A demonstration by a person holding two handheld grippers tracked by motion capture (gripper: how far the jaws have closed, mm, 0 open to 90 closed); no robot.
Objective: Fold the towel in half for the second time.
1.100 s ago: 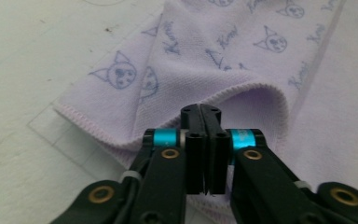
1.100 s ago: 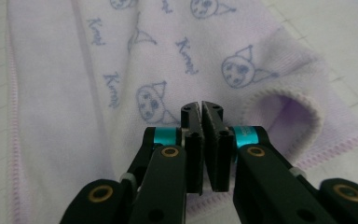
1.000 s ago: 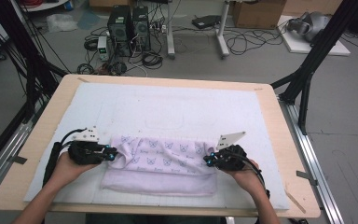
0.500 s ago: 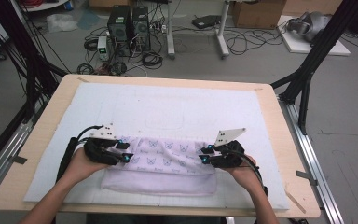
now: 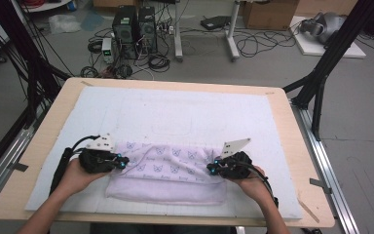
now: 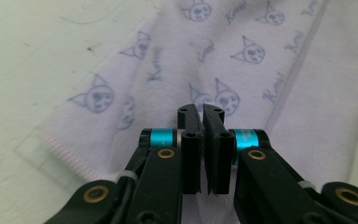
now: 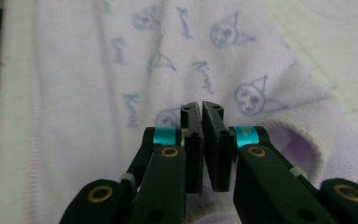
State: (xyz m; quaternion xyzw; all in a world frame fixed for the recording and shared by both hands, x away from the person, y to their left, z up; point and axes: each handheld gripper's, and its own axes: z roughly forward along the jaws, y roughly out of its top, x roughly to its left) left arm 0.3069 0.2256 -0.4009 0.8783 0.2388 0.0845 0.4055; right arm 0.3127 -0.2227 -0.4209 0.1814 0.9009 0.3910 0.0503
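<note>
Lilac towel (image 5: 168, 173), folded, between left gripper (image 5: 121, 161) and right gripper (image 5: 212, 169)

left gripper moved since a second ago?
Yes. The left gripper has shifted right, from the mat's left edge onto the towel's left end.
</note>
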